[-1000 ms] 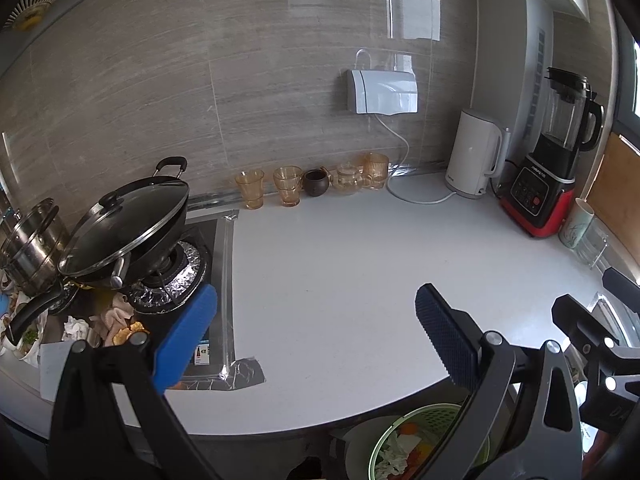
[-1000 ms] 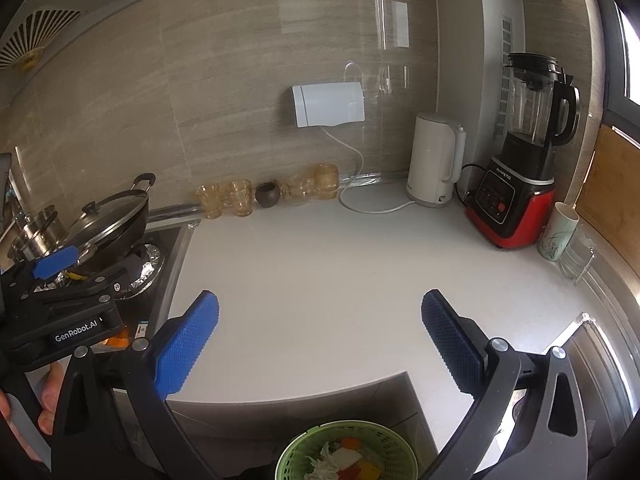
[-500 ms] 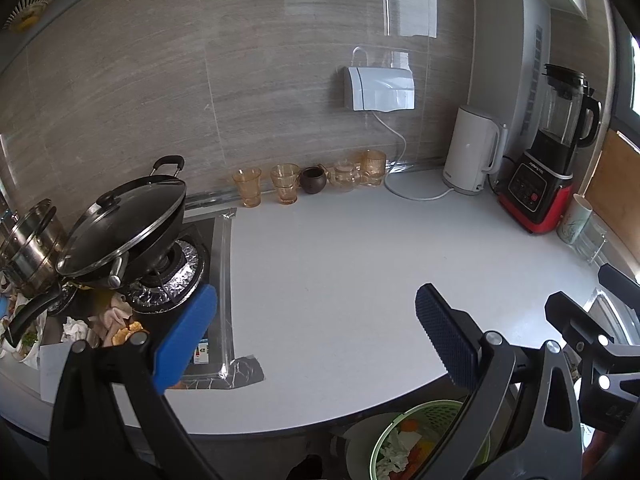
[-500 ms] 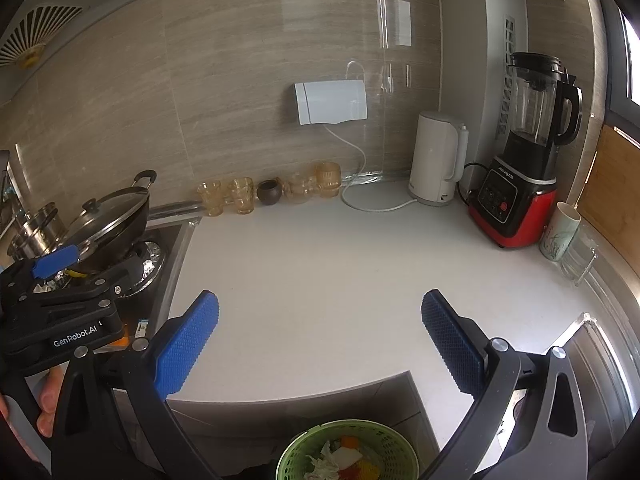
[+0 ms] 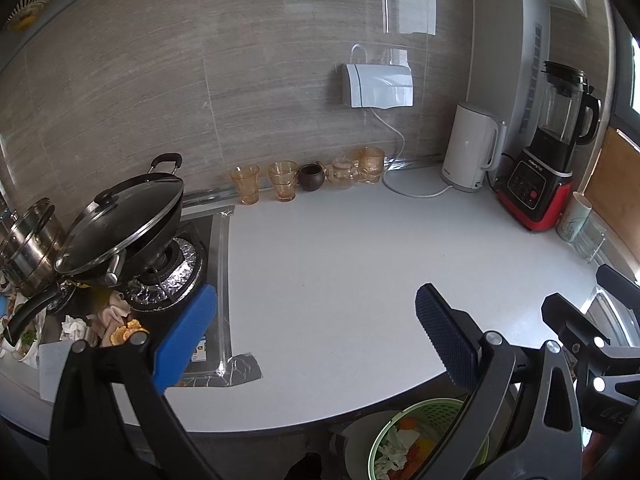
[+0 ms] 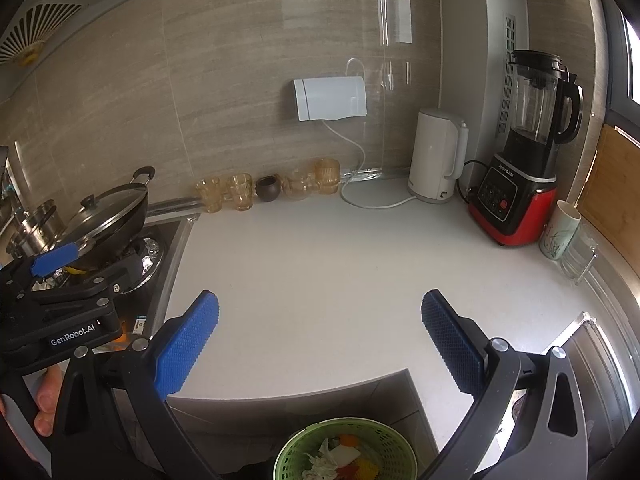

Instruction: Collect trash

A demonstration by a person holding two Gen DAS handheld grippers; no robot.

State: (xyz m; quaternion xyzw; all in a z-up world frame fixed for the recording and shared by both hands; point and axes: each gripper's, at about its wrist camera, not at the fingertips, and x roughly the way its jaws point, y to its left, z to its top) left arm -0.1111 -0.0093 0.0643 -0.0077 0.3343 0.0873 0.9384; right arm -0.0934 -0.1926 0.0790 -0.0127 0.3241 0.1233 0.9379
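In the left wrist view, the left gripper hangs above the white countertop with its two blue-padded jaws spread wide and nothing between them. Against the wall behind the countertop stand five small vessels in a row: four amber glasses and one dark round pot. To their right are one white kettle and one red-based blender. On the stove at the countertop's left sit one lidded black wok and one steel pot, cut off by the frame edge. In front of the wok lie crumpled tissue and orange peel scraps, hard to make out singly. Below the countertop's front edge, a green basket holds vegetable trash, half hidden by the gripper's right finger. In the right wrist view, the right gripper is likewise wide apart and empty over the same countertop. The green basket shows at the bottom, holding white, orange and red scraps. A hand grips the left gripper at the left edge.
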